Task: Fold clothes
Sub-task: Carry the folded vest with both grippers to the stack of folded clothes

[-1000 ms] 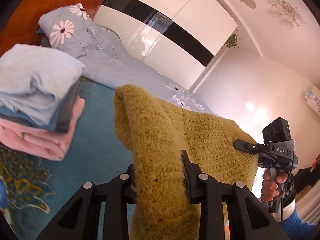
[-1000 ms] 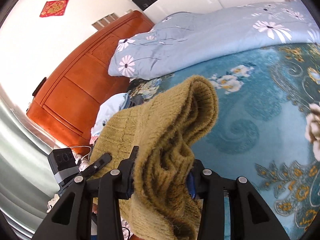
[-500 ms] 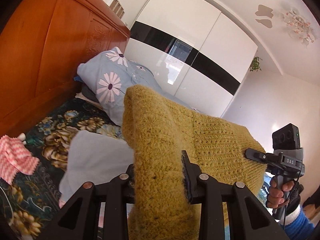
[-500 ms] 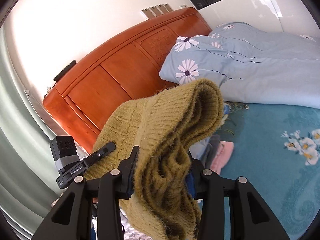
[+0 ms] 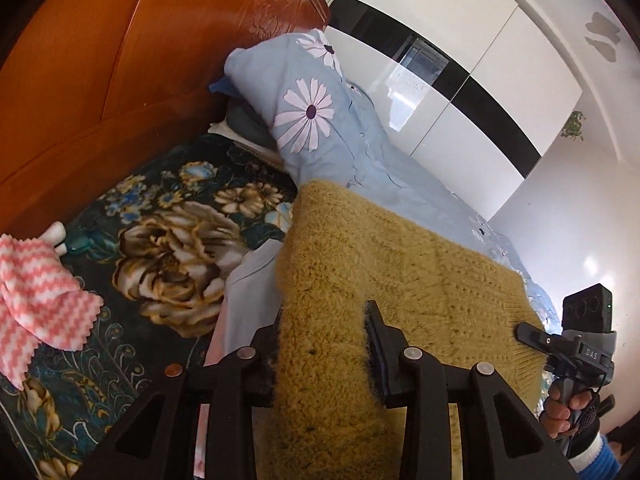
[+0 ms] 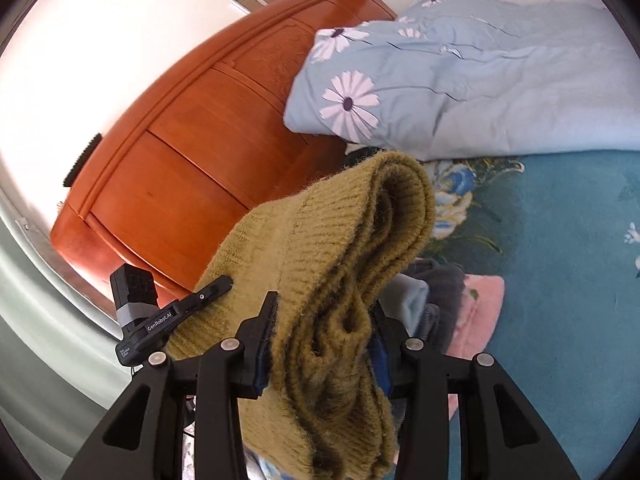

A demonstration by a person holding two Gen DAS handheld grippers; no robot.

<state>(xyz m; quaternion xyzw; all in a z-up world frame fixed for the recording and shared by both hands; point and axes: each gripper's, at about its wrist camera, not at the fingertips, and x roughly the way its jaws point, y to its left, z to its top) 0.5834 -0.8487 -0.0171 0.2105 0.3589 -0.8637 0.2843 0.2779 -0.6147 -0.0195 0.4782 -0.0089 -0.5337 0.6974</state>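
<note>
Both grippers, left gripper [image 5: 324,344] and right gripper [image 6: 320,320], clench the mustard knit sweater [image 5: 400,264]; thick, soft, floppy, it sags below each, best gripped at folded edges.

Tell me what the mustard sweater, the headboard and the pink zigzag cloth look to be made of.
Sweater: chunky knit yarn, probably wool or acrylic; ribbed rows and a fuzzy halo show at its edges.
Headboard: wood, or wood veneer, with a glossy reddish varnish; carved panels and window glare on it.
Pink zigzag cloth: soft fleece or terry, seemingly; its nap looks plush and matte.
</note>
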